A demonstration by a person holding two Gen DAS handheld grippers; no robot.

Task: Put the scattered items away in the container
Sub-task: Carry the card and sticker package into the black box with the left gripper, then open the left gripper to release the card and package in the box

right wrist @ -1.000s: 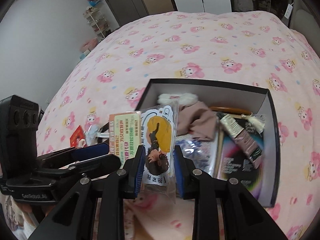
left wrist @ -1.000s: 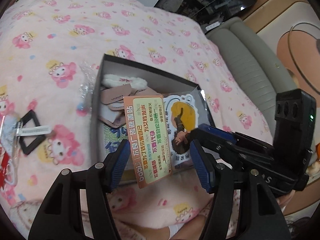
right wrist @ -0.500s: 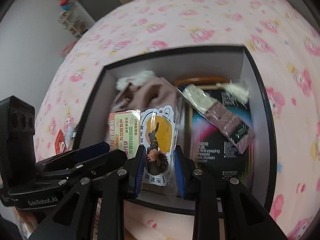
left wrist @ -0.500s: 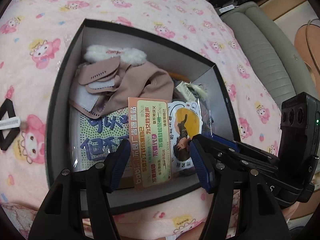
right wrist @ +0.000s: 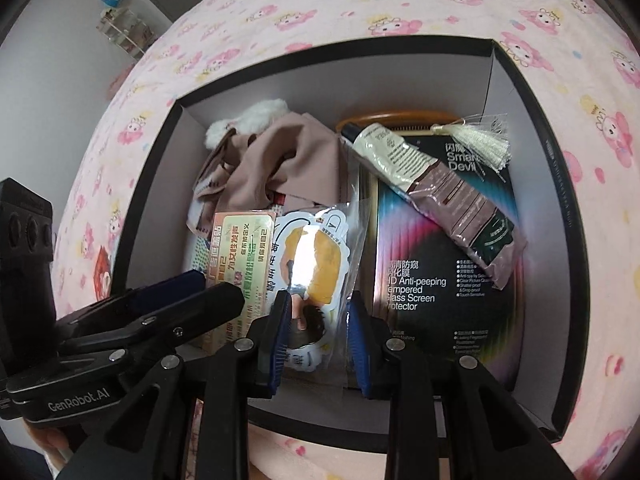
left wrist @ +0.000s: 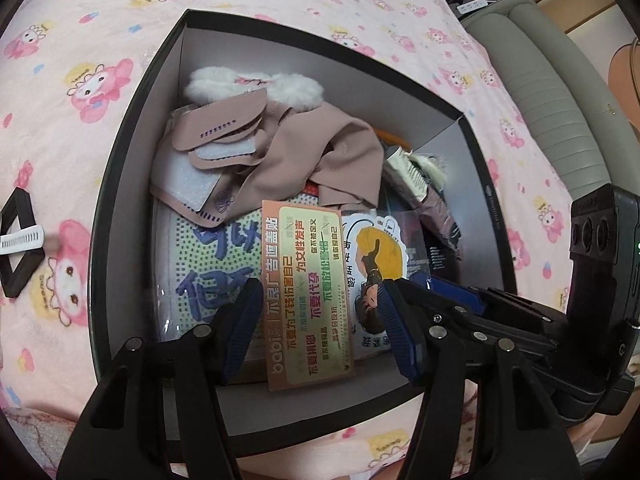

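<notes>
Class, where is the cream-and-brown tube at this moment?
In the right wrist view the tube lies slanted inside the box, on its right side, on top of the dark screen protector pack and beside the cream tassel.

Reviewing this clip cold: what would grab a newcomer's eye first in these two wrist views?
Probably the dark open box on the pink cartoon-print bedspread, already crowded with pink gloves, a tube and a screen-protector pack. Next, the two cards hanging over its near end: the left gripper holds an orange-edged sticker card, and the right gripper holds a bagged character sticker beside it.
</notes>
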